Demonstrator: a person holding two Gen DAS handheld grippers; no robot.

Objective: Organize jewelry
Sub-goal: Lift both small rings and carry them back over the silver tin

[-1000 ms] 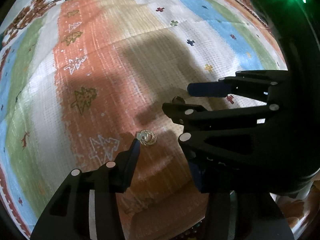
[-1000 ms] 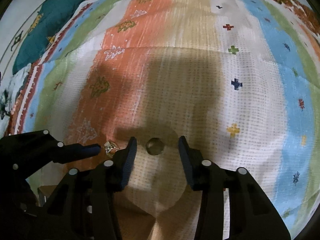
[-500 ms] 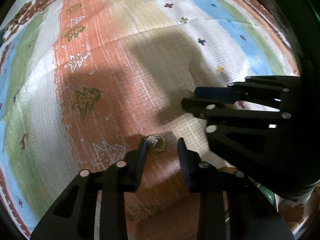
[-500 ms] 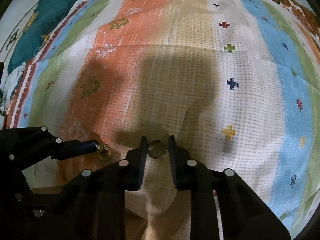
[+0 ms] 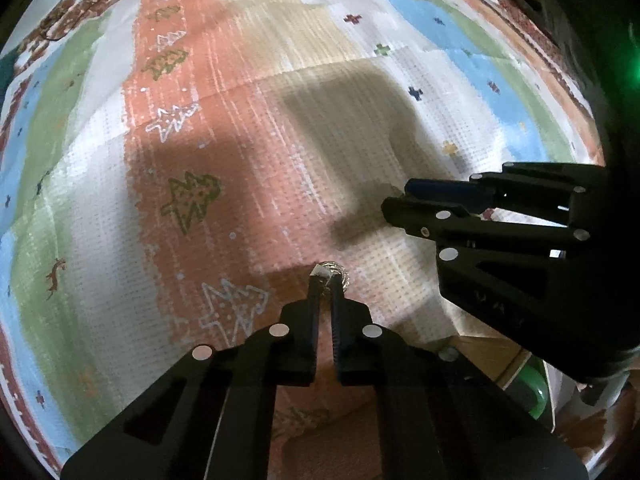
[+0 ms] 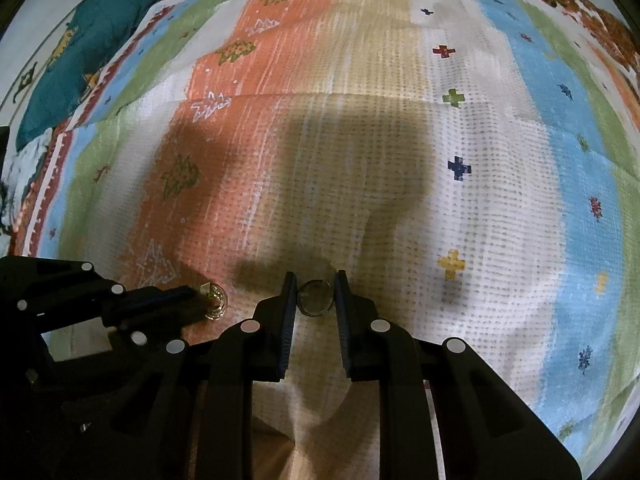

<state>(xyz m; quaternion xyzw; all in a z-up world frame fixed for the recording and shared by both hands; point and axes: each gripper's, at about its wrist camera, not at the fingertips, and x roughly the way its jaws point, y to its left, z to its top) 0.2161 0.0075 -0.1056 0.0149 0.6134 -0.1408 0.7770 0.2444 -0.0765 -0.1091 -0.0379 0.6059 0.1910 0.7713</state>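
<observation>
Left gripper (image 5: 326,280) points steeply down at a patterned cloth (image 5: 248,128) striped orange, tan, white, green and blue, with tree and cross motifs. Jaws have just been closing and now stand nearly together, pinching a small gold-coloured ring (image 5: 336,274) with a pale tag at their tips; the ring sits on the cloth at the border of the orange stripe. Right gripper (image 5: 394,200) enters from the right edge, jaws close together, tips near the cloth, apart from the ring. Shadow covers the cloth's centre.
</observation>
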